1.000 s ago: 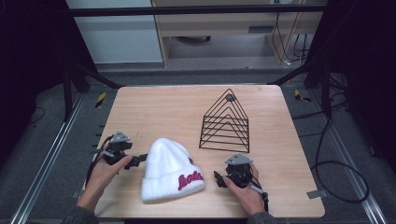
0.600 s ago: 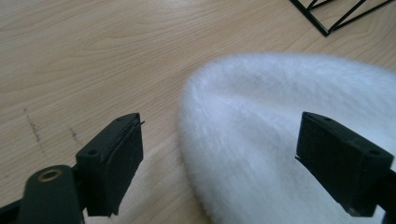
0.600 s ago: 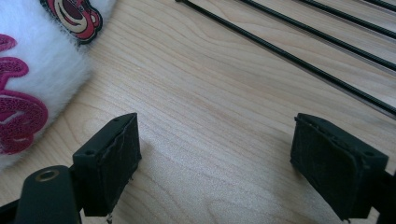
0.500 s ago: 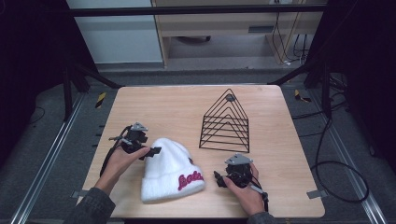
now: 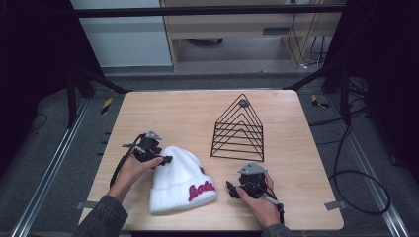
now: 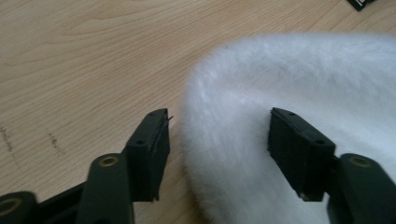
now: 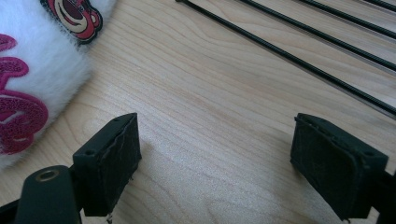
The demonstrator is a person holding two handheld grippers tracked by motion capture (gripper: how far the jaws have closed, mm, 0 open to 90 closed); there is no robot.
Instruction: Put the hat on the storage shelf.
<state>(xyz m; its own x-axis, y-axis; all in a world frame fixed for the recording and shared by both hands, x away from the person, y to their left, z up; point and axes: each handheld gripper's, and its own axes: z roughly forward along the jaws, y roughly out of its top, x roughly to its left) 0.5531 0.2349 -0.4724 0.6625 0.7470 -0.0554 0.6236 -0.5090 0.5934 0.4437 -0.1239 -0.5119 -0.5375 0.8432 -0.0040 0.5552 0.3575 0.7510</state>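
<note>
Beanie (image 5: pixel 180 177) is lying flat on the desk (image 5: pixel 197 111) near the front edge, white and fluffy with red lettering. My left gripper (image 6: pixel 215 135) is at its rounded top, jaws just been closing, fuzzy edge between them but pads not pressing yet. Right gripper (image 7: pixel 215 163) sits just beside the beanie's brim, jaws wide apart over bare wood. Wire rack (image 5: pixel 238 129) stands behind.

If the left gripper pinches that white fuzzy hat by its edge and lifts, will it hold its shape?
Probably not. The white hat looks like soft fluffy knit lying slumped on the table, so it should droop. It seems light. The left gripper, jaws just closing, straddles its rim.
</note>
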